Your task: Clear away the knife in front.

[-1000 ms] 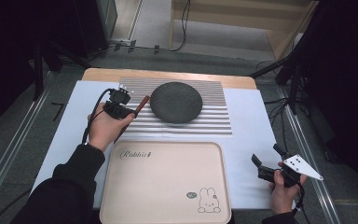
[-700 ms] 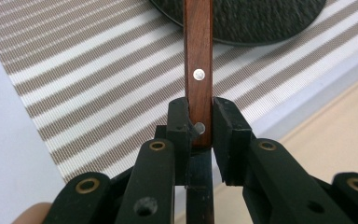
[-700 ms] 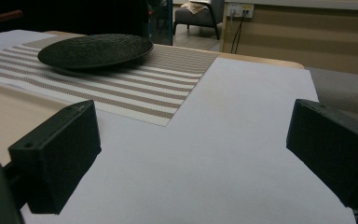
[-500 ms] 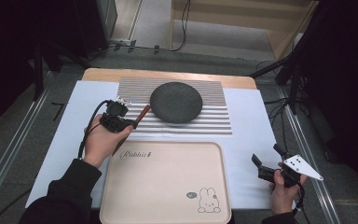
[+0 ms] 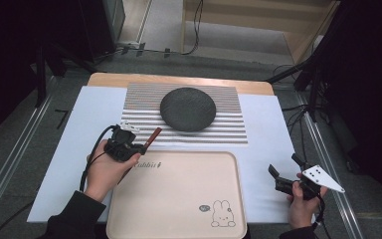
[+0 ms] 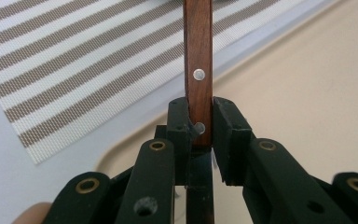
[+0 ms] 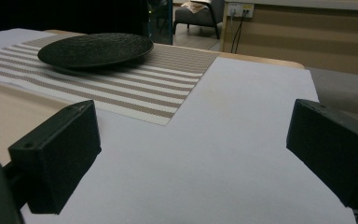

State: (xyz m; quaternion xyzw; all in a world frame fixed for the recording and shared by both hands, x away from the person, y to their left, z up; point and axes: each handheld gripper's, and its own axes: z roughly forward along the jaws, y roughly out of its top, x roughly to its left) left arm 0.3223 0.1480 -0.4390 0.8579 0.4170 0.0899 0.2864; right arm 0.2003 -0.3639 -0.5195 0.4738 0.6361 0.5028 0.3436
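The beige tray (image 5: 179, 199), rounded at its corners and printed with a rabbit, holds nothing, and the dark, rough-textured round plate (image 5: 188, 108) sits bare on the striped woven mat (image 5: 229, 130). The left gripper (image 5: 138, 147) has its fingers clenched on a riveted wooden handle (image 6: 198, 70), held over the tray's far left corner, while the right gripper (image 5: 283, 167) rests near the tabletop (image 5: 268, 124) with fingers spread wide.

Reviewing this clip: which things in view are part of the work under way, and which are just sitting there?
In use:
- wooden handle, clamped in the left gripper
- beige tray, right beside that gripper

Just sitting there:
- black plate
- striped placemat beneath it
- right gripper, jaws open and empty
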